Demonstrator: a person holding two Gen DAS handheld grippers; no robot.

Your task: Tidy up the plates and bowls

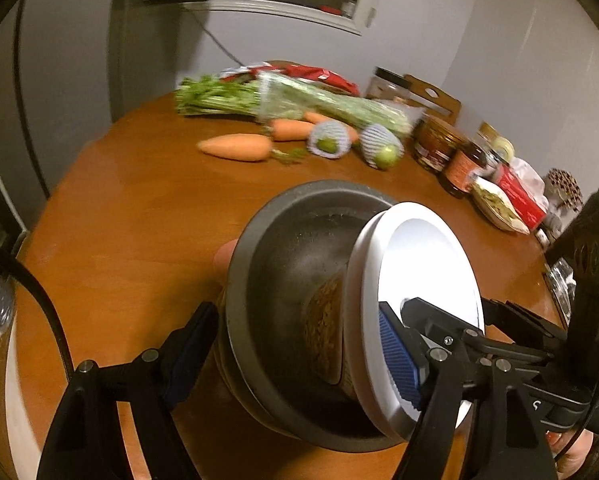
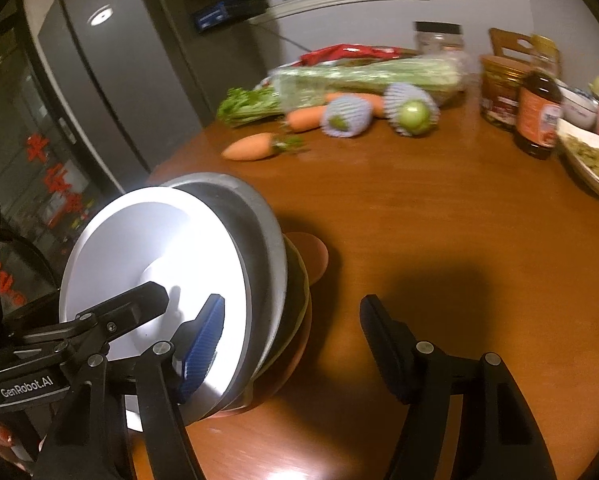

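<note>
A stack of dishes stands tilted on edge over the wooden table point(image 1: 139, 220). The stack is a white plate point(image 1: 423, 264) in front, a dark grey bowl point(image 1: 283, 264) behind it, and a salmon bowl point(image 2: 313, 256) at the back. My left gripper point(image 1: 295, 356) is shut on the stack, one blue pad on the plate's face and the other finger against the bowls' underside. My right gripper point(image 2: 291, 332) straddles the same stack. Its left pad lies at the white plate point(image 2: 139, 248), and its right finger hangs apart from the dishes over bare wood, so it is open.
Carrots point(image 1: 235, 147), bagged celery point(image 1: 331, 104) and two green fruits in foam nets point(image 2: 413, 114) lie across the far side of the table. Jars point(image 1: 433, 144), a bottle point(image 2: 539, 114) and a dish of food point(image 2: 591, 160) stand at the right. A grey fridge point(image 2: 111, 80) is at the left.
</note>
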